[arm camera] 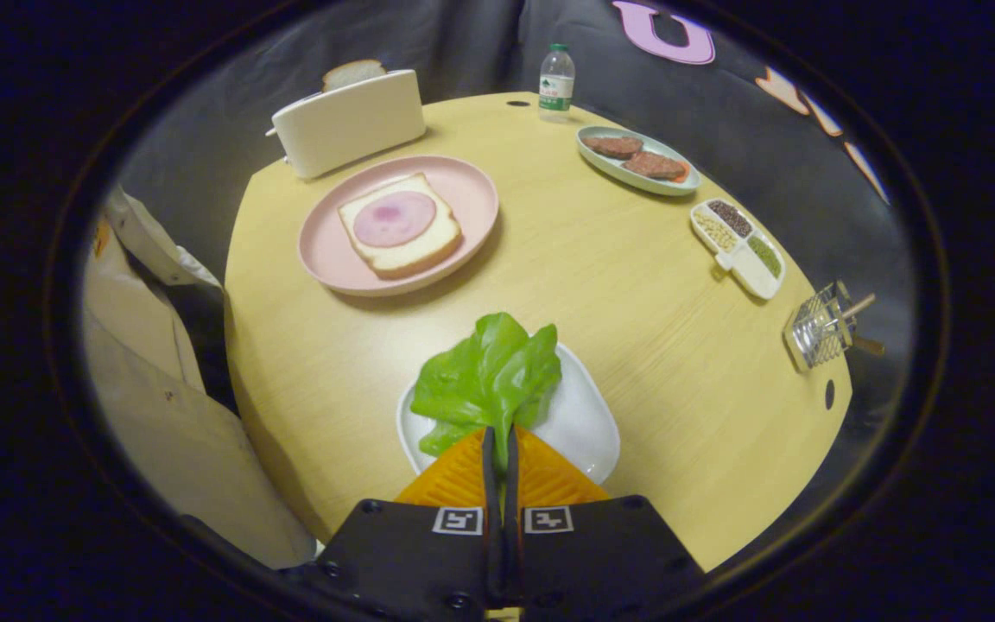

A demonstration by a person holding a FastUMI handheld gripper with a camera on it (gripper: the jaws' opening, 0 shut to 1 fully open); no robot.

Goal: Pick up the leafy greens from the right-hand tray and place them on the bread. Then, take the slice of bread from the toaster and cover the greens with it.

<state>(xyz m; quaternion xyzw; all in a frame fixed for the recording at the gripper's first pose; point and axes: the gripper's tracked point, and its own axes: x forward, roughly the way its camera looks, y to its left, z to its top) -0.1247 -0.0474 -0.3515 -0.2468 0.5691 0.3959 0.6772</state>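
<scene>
Jaws pinch leafy greens [489, 380], apparently above tray [588, 423].

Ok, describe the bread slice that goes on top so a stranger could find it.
Start at the round wooden table, far side from the gripper, which is shut on the leafy greens. Beyond the pink plate stands a white toaster. The slice sticks up from its slot, bare, unlike the plate's ham-topped bread.

Soft, even overhead light is cast on the desk [636, 285]; faint shadows are seen; edges are bent by fisheye distortion.
</scene>
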